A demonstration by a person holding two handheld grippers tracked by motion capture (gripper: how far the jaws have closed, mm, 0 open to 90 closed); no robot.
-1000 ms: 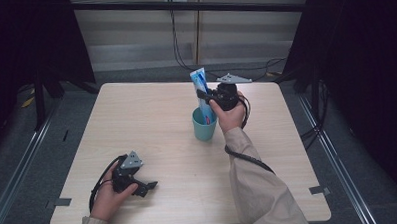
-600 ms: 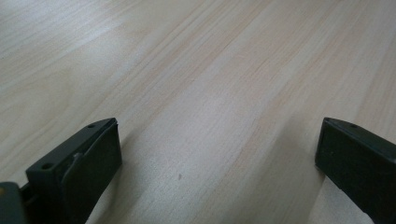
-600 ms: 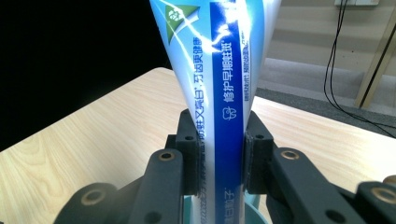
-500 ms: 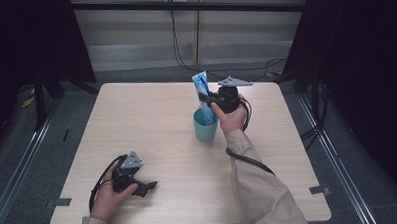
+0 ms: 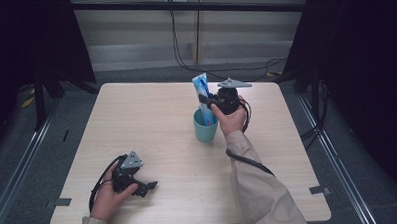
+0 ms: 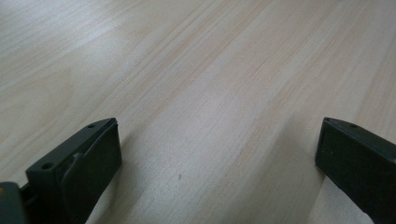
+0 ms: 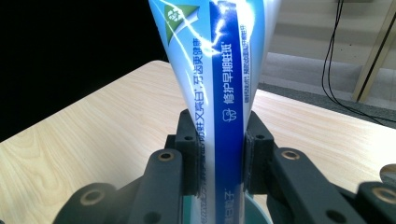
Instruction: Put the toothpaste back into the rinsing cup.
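A blue and white toothpaste tube point(image 5: 201, 94) stands upright with its lower end inside a teal cup point(image 5: 206, 131) near the middle of the table. My right gripper point(image 5: 204, 99) is shut on the tube above the cup; in the right gripper view the tube point(image 7: 223, 70) rises between the two black pads point(image 7: 256, 151), and the cup rim point(image 7: 254, 212) shows just below. My left gripper point(image 5: 148, 186) rests on the table near the front left corner, open, its jaws wide apart over bare wood point(image 6: 219, 121).
The light wooden table point(image 5: 152, 123) has a metal rail point(image 5: 18, 168) on the floor to its left and another to its right. Black curtains stand on both sides. Cables hang down the wall behind the table.
The right gripper and the tube have shifted slightly, the tube standing a little more upright in the cup. The left gripper has not moved.
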